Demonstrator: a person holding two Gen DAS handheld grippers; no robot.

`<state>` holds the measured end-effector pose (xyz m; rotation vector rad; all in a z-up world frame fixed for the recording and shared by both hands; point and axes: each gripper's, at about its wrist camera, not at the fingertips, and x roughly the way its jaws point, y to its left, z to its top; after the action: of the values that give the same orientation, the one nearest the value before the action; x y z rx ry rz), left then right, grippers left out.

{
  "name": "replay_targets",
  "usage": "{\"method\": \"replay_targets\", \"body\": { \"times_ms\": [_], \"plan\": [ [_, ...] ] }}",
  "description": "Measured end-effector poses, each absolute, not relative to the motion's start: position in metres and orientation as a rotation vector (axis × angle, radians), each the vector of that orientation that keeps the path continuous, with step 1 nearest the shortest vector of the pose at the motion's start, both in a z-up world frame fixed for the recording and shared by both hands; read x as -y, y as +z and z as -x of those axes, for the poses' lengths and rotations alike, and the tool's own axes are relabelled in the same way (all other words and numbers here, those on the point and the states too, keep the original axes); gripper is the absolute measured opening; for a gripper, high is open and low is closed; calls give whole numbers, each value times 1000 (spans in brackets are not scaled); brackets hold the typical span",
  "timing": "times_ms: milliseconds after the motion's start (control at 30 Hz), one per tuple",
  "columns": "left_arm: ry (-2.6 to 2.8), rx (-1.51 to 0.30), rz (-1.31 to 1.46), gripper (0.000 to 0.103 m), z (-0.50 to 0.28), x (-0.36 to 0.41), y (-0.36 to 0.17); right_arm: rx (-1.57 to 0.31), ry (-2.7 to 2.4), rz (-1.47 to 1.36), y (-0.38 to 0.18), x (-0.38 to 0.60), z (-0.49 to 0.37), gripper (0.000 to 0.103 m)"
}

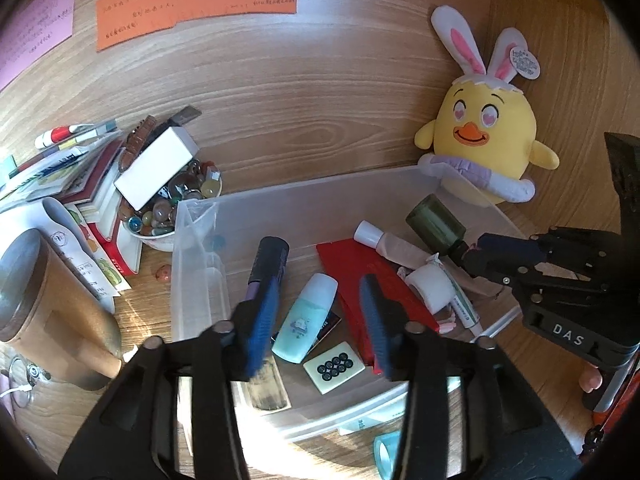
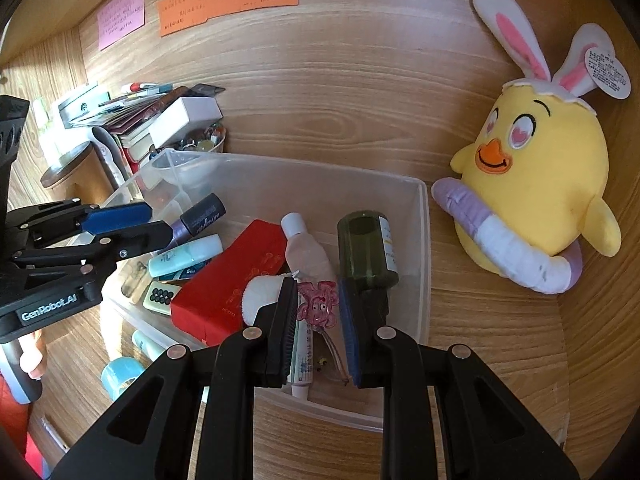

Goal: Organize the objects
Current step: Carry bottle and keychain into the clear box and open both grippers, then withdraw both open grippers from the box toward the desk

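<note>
The left tongs [image 1: 318, 312] hang spread over the near left part of the clear plastic bin [image 2: 424, 240], nothing between their blue pads; a pale blue-green tube [image 1: 306, 318] lies on the bin floor just below the gap. The right tongs [image 2: 318, 320] stand over the bin's near right part, pressed as near together as they go, with a narrow gap still showing and a pink charm [image 2: 318, 304] lying in the bin beneath it.

The bin sits on the desk [image 2: 480, 340] and also holds a red box [image 2: 224, 280], a dark green bottle [image 2: 366, 248], a pinkish tube with a white cap [image 2: 300, 244], a purple-and-black tube [image 2: 200, 216], a roll of white tape [image 1: 430, 284], a toothpaste tube [image 2: 302, 360] and a mahjong tile [image 1: 334, 366]. A flat dark item under the pale tube is mostly hidden. Left of the bin, a white bowl [image 1: 154, 238] is filled with marbles, a white carton [image 1: 158, 166] resting across it. A yellow chick plush [image 2: 536, 184] leans beyond the bin's right corner.
</note>
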<state>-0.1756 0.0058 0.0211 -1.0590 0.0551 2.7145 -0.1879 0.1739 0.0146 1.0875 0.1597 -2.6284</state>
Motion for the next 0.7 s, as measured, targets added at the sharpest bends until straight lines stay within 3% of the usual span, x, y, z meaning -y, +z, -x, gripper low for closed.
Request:
{"method": "replay_targets", "body": {
  "times_ms": [200,367,567,700],
  "plan": [
    [2739,-54,1022,68,166,-4,30,-172,-2624,-1097,19,-173,184,24],
    [2780,-76,999,78,156,-2,37,-163,-2665,-1052,29,-177,173,50],
    [2785,-72,966,89,132,4,44,-147,-2702,-986,44,-181,146,68],
    [2787,-102,949,91,108,5,46,-123,-2703,-961,46,-183,125,72]
  ]
}}
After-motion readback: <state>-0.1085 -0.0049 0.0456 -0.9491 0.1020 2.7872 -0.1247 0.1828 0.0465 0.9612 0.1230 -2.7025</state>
